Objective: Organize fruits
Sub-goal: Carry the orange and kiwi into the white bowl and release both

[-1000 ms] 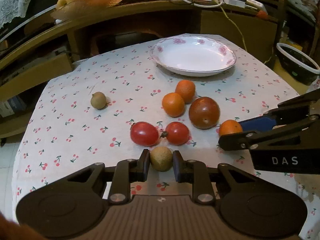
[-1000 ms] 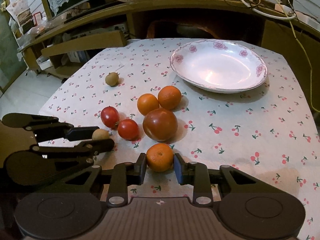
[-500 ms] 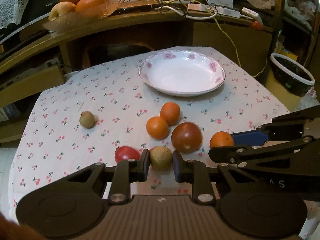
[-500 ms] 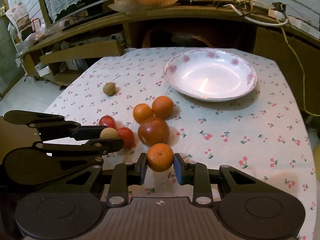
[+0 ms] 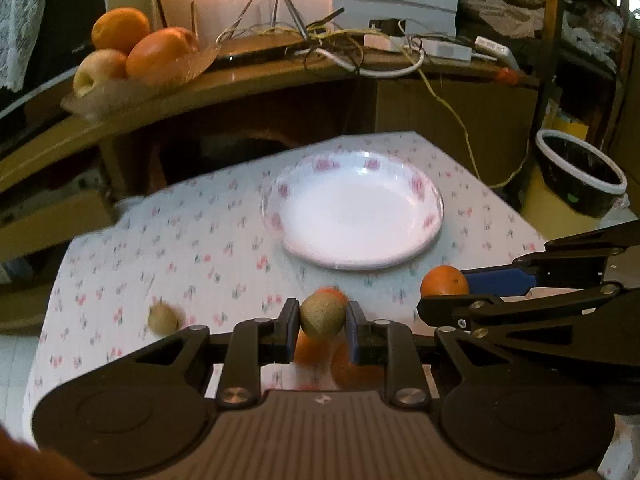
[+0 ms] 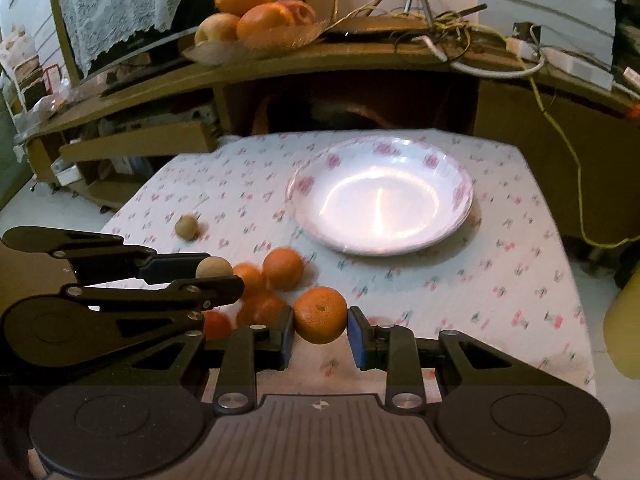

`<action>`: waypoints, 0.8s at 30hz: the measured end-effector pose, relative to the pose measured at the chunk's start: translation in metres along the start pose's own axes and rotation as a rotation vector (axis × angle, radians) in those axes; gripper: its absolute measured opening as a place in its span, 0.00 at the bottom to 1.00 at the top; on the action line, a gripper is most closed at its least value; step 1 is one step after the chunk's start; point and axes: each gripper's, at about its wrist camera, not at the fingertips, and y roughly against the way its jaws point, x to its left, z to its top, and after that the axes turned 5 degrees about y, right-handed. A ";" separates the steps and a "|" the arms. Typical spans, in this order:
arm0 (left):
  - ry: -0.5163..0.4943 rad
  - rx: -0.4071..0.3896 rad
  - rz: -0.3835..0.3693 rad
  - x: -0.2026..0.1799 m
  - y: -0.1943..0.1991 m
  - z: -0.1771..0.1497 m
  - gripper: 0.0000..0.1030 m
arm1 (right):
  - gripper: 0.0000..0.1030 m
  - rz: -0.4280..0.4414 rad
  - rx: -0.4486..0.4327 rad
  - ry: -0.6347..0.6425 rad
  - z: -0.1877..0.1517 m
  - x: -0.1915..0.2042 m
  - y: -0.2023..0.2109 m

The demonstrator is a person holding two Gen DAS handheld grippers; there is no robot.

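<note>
My left gripper [image 5: 322, 320] is shut on a small brown-green kiwi [image 5: 322, 315], held above the cherry-print tablecloth [image 5: 192, 248]. My right gripper [image 6: 320, 322] is shut on a small orange [image 6: 320, 314], also lifted off the cloth. In the left wrist view the right gripper [image 5: 448, 290] reaches in from the right with that orange [image 5: 444, 280]. In the right wrist view the left gripper [image 6: 218, 276] reaches in from the left with the kiwi [image 6: 214, 268]. A white plate [image 6: 380, 196] with pink flowers lies beyond both, nothing in it.
A second kiwi [image 6: 187, 227] lies alone at the left of the cloth. Several oranges [image 6: 283, 268] and tomatoes cluster below the grippers, partly hidden. A wooden shelf behind holds a fruit dish [image 5: 132, 56] and cables. A black bucket [image 5: 580, 176] stands on the floor at right.
Both grippers have risen off the cloth with their fruits and moved toward the plate, which now looks nearer. The fruits left on the cloth have slid down under the grippers.
</note>
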 end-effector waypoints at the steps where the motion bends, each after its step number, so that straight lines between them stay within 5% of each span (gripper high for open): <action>1: -0.003 -0.005 0.000 -0.001 -0.003 0.005 0.29 | 0.28 -0.005 -0.006 0.000 0.004 -0.002 -0.001; 10: 0.020 -0.002 -0.017 0.000 -0.043 0.036 0.27 | 0.29 -0.047 -0.027 0.000 0.033 -0.029 -0.022; 24: 0.020 0.028 -0.005 0.006 -0.082 0.042 0.27 | 0.29 -0.069 0.009 0.038 0.047 -0.049 -0.067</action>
